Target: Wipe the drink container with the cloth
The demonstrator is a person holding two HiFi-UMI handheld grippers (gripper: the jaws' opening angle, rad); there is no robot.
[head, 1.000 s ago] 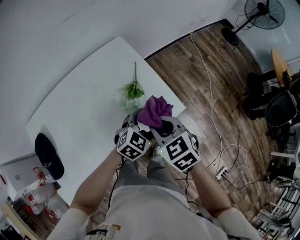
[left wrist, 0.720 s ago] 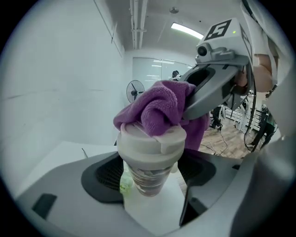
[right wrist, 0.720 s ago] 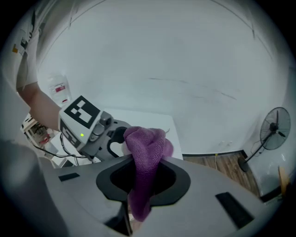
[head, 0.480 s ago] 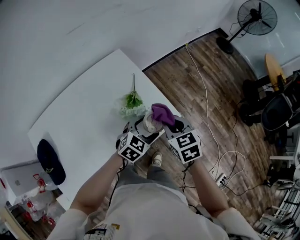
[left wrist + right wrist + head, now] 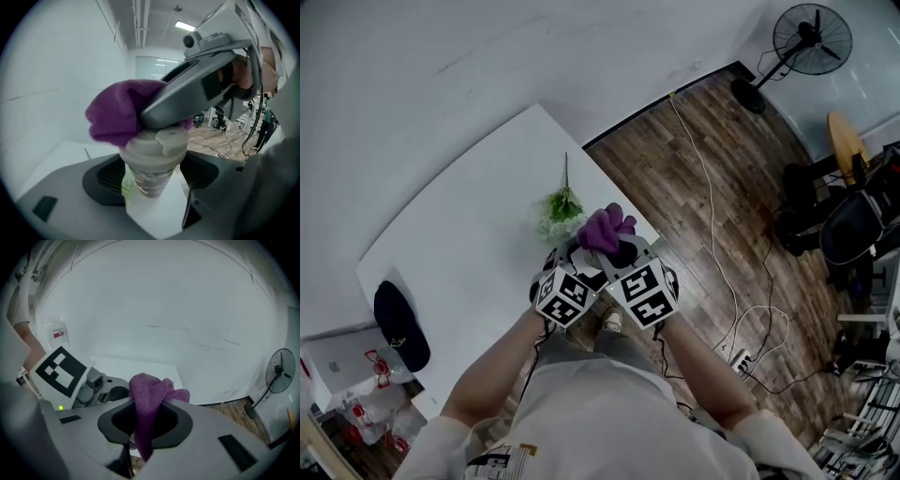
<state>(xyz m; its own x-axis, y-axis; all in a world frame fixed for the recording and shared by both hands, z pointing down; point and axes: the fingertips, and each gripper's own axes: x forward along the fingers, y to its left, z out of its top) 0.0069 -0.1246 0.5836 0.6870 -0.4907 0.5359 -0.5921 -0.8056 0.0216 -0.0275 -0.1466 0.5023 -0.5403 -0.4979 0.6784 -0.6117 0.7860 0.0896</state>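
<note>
The drink container (image 5: 152, 161) is a clear cup with a translucent lid, held upright between the jaws of my left gripper (image 5: 151, 176). A purple cloth (image 5: 119, 110) rests on the cup's lid, pinched in my right gripper (image 5: 149, 425). In the head view both grippers meet over the white table's (image 5: 469, 234) near right edge, the left gripper (image 5: 567, 272) beside the right gripper (image 5: 623, 258), and the cloth (image 5: 604, 228) hides the cup. In the right gripper view the cloth (image 5: 149, 401) bunches up out of the jaws.
A small bunch of green and white flowers (image 5: 561, 206) lies on the table just beyond the grippers. A dark cap (image 5: 398, 323) sits at the table's left end. Wooden floor with cables (image 5: 722, 216) and a standing fan (image 5: 811, 37) lie to the right.
The right gripper slid the cloth off the cup's lid towards the right half a second ago, baring the lid, then back over the lid now. The left gripper barely moved.
</note>
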